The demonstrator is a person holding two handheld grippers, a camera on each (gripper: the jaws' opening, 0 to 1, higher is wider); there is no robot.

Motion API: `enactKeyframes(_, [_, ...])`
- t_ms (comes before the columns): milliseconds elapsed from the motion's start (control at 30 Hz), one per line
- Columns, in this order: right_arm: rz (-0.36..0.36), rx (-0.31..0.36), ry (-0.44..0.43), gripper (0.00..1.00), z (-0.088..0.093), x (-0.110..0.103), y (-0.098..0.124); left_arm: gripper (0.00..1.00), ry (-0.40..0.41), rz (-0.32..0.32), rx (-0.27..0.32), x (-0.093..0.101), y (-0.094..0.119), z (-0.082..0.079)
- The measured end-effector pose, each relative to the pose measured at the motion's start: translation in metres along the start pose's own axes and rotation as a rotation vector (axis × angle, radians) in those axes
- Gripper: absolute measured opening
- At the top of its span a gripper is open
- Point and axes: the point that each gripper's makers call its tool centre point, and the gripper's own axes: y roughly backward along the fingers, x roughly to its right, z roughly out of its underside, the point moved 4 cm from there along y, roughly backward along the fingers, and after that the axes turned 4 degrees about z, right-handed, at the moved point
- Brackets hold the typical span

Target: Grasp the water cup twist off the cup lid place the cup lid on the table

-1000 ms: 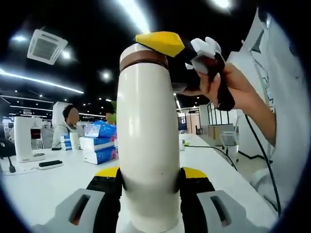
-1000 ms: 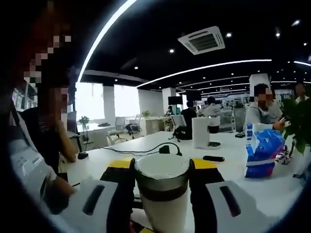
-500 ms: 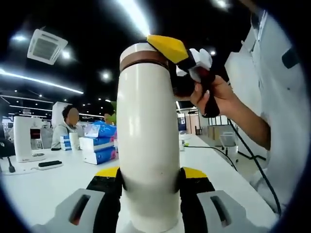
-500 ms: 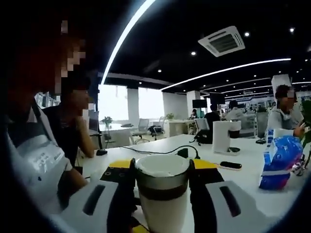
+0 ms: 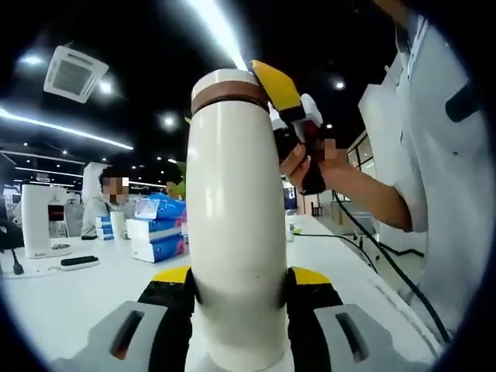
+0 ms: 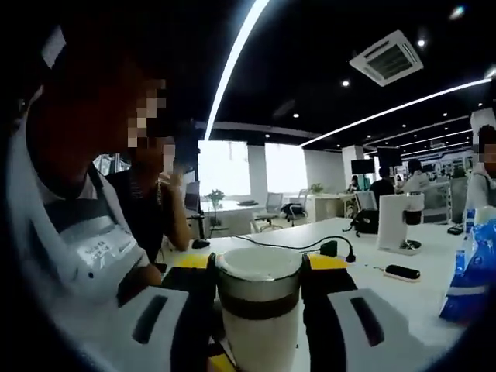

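Presently the left gripper (image 5: 239, 285) clamps the upright cup (image 5: 235, 232) at frame centre while the right gripper (image 6: 259, 273) grips its lid (image 6: 259, 273); a slack lower clamp risks the body turning with the lid.

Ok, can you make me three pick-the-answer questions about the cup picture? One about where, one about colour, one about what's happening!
1. Where is the right gripper holding the water cup?
A. at the bottom
B. at the cup lid
C. nowhere

2. What colour is the band under the cup lid?
A. brown
B. blue
C. green

3. What is the left gripper doing?
A. lying open on the table
B. clamping the cup body
C. holding a phone

Answers: 1 B, its jaws flank the lid; 2 A, a brown ring circles the top; 3 B, both jaws press the white body.
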Motion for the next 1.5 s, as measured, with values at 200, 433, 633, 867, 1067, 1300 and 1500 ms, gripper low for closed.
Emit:
enactKeyframes(200, [-0.118,0.050,-0.047,0.46,0.003,0.002,-0.001,0.48,0.000,0.003,0.001,0.002,0.001,0.000])
enactKeyframes(433, [-0.144,0.055,-0.012,0.46,0.003,-0.001,0.001,0.48,-0.002,0.007,0.001,0.003,0.001,0.000])
enactKeyframes(633, [-0.118,0.011,0.002,0.47,0.004,-0.007,-0.004,0.48,0.000,0.006,0.000,0.002,0.001,0.000])
enactKeyframes(867, [0.042,0.035,0.023,0.73,-0.016,-0.005,0.004,0.48,-0.002,0.008,0.000,0.001,0.000,0.001])
enactKeyframes(1067, [0.217,0.081,-0.008,0.88,-0.035,-0.009,0.025,0.48,-0.004,0.005,-0.001,0.003,0.002,0.000])
enactKeyframes(1300, [0.321,0.214,0.003,0.84,-0.050,-0.018,0.029,0.48,-0.005,0.002,-0.004,0.004,0.003,0.000])
enactKeyframes(1500, [0.338,0.237,-0.041,0.65,-0.052,-0.024,0.029,0.48,-0.008,-0.003,-0.011,0.005,0.003,0.000])
